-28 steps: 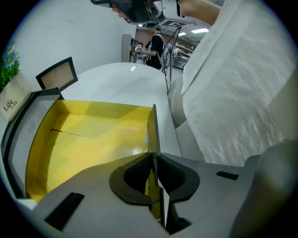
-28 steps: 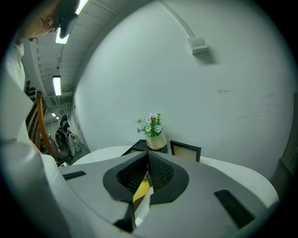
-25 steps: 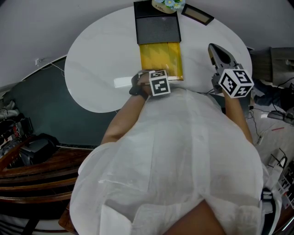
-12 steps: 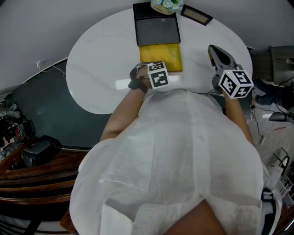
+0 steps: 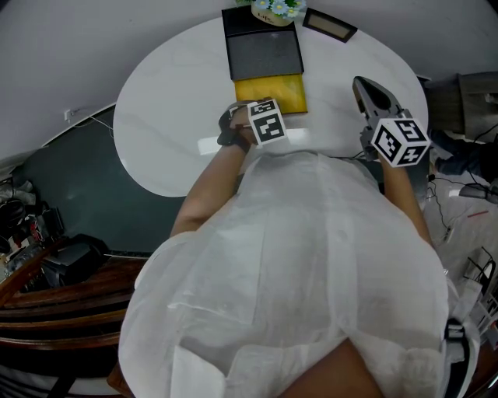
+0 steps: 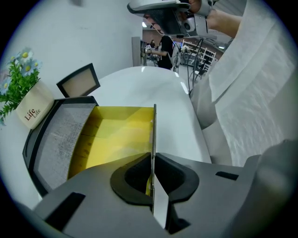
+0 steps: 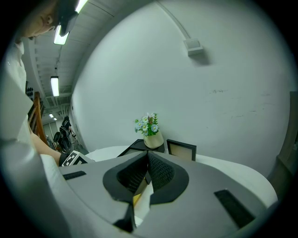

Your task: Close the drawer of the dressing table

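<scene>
Drawer (image 6: pixel 116 135), yellow, thin-walled and judged light, stands part-open from the black case (image 5: pixel 262 50) on the white table (image 5: pixel 171 116), left gripper (image 6: pixel 152 160) pinching its stiff front lip, a sound hold; right gripper (image 7: pixel 148 158) pressed together, empty.

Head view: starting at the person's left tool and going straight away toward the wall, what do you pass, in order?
left tool → yellow drawer → black box → flower pot
</scene>
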The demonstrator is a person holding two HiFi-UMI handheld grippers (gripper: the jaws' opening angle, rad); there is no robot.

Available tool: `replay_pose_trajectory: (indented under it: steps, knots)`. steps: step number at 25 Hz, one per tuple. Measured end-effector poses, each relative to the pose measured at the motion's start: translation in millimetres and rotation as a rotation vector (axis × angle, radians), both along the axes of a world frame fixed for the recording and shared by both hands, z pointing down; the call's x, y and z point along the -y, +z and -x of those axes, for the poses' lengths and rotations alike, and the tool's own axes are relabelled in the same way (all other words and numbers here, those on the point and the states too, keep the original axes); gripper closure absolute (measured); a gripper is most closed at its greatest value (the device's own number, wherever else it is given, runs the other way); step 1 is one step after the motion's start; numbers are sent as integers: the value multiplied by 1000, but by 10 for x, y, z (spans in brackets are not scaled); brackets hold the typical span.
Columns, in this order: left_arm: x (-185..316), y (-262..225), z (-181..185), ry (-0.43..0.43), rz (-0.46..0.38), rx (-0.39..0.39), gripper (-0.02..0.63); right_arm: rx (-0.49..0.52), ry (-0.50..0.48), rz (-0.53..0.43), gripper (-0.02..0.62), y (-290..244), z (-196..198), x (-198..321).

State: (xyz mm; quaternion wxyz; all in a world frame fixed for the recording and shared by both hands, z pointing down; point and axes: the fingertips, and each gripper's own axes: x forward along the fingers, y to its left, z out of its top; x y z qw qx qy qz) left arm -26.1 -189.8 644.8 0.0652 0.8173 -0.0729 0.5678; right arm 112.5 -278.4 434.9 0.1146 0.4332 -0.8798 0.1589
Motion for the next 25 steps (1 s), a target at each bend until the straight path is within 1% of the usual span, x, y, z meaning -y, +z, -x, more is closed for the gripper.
replay_pose_trajectory:
  steps: [5, 12, 16, 17, 19, 20, 21, 25]
  knots:
    - [180, -27, 50, -42, -40, 0, 572, 0, 1, -1, 586, -3, 3, 11]
    - [252, 13, 75, -50, -61, 7, 572, 0, 8, 0, 586, 22, -19, 4]
    - [345, 5, 111, -73, -109, 10, 562, -1, 9, 1, 586, 28, -17, -1]
    - [385, -11, 129, -88, -126, 8, 550, -1, 9, 1, 586, 29, -16, -1]
    - [466, -61, 168, -116, -157, 3, 492, 0, 8, 1, 584, 23, -14, 3]
    - [499, -87, 184, -122, -172, 2, 458, -1, 8, 0, 586, 17, -13, 6]
    - [523, -107, 193, -121, -186, 2, 438, -1, 7, 0, 584, 13, -10, 10]
    - [569, -141, 198, -91, -239, 15, 401, -1, 6, -3, 586, 18, -2, 20]
